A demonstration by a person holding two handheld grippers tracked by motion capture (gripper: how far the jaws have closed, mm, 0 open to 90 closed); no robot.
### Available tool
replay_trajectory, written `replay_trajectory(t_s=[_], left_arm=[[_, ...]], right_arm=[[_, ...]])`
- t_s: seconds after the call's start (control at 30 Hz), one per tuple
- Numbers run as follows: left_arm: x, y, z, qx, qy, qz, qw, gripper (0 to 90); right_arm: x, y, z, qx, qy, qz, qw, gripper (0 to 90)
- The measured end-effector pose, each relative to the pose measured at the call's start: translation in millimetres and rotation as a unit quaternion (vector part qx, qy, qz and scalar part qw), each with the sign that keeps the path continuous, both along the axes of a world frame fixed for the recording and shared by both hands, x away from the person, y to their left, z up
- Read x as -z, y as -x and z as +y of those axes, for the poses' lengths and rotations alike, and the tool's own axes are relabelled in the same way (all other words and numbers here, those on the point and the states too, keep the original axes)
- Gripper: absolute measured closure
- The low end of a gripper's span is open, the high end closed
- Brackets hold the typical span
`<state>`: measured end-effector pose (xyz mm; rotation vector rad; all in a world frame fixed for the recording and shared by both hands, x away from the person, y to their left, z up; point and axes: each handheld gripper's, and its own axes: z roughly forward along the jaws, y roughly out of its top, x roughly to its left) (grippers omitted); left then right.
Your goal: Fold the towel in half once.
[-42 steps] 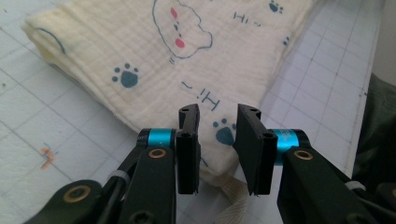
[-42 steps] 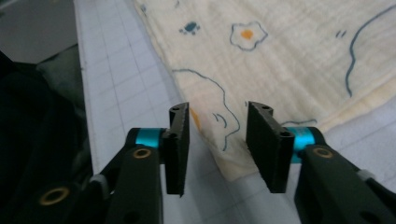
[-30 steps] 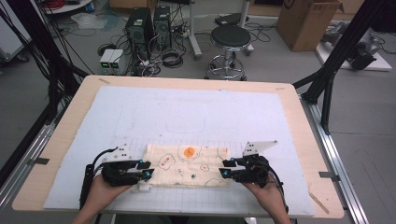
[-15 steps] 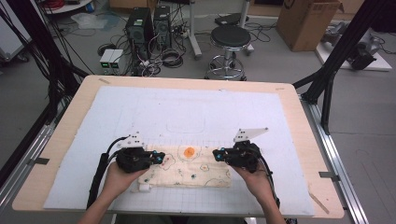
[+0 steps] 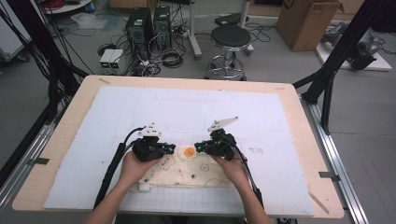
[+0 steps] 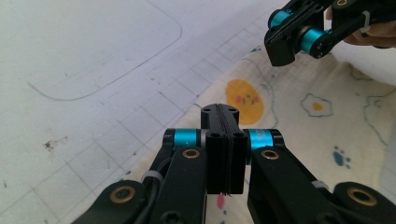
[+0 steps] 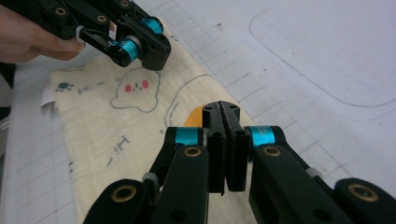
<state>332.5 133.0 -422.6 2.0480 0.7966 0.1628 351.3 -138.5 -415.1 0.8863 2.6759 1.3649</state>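
the cloth (image 5: 187, 168) lies flat on the white mat (image 5: 196, 112) at the near edge of the desk (image 5: 299, 107). the left gripper (image 5: 173, 150) and right gripper (image 5: 196, 147) sit over its far edge, either side of the orange spot (image 5: 188, 152). both have just closed their fingers tight, and i cannot tell if any cloth is pinched.

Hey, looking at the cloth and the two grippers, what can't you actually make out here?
- Whether the left gripper pinches the cloth: left gripper view, its shut jaws hide the edge beneath.
- The same for the right gripper: right gripper view, jaws cover the cloth's edge.
- The cloth's near left part: high view, the left hand covers it.
- The small printed figures on the cloth: high view, too small.
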Motion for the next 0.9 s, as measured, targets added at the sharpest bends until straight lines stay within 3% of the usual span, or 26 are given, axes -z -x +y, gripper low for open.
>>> replay_trajectory(t_s=[0.23, 0.37, 0.9], left_arm=[[13.7, -11.6, 2.8, -0.015, -0.046, 0.017, 0.9987, 89.2], [15.4, -13.0, 5.0, -0.018, -0.056, 0.018, 0.9981, 89.2], [12.4, -12.5, 23.0, -0.033, -0.076, 0.016, 0.9964, 89.0]], right_arm=[[15.4, -10.4, 7.3, 0.018, 0.044, 0.016, 0.9988, 89.5], [20.0, -12.1, 6.1, 0.019, 0.065, 0.024, 0.9974, 89.5], [19.2, -7.4, -13.5, 0.035, 0.073, 0.029, 0.9963, 89.4]])
